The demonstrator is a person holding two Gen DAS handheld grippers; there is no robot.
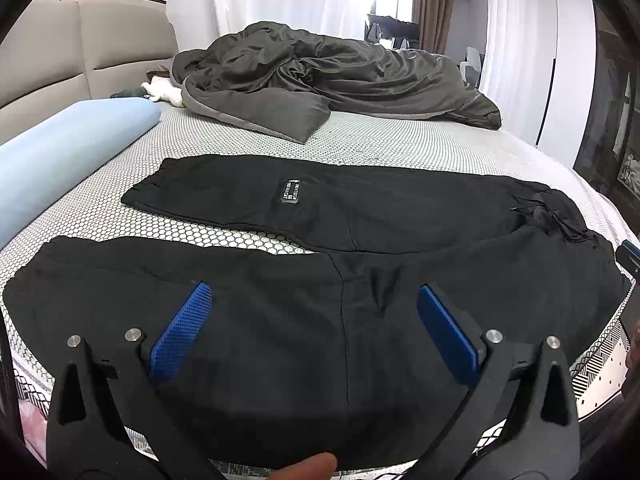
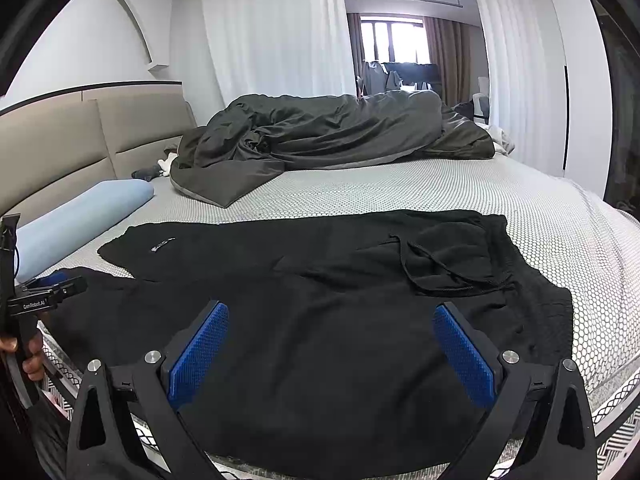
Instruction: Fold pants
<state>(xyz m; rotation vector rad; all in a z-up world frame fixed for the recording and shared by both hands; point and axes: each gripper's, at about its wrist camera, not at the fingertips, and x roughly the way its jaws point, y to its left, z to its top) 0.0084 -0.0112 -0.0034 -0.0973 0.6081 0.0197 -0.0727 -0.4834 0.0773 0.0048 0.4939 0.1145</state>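
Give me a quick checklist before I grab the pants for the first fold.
1. Left gripper open: ok.
2. Right gripper open: ok.
3. Pants spread flat on the bed: ok, legs apart.
4. Drawstring tucked in: not ok, loose on the waist.
5. Duvet and pillow off the pants: ok.
6. Near pant edge on the mattress: cannot tell, hidden behind the grippers.
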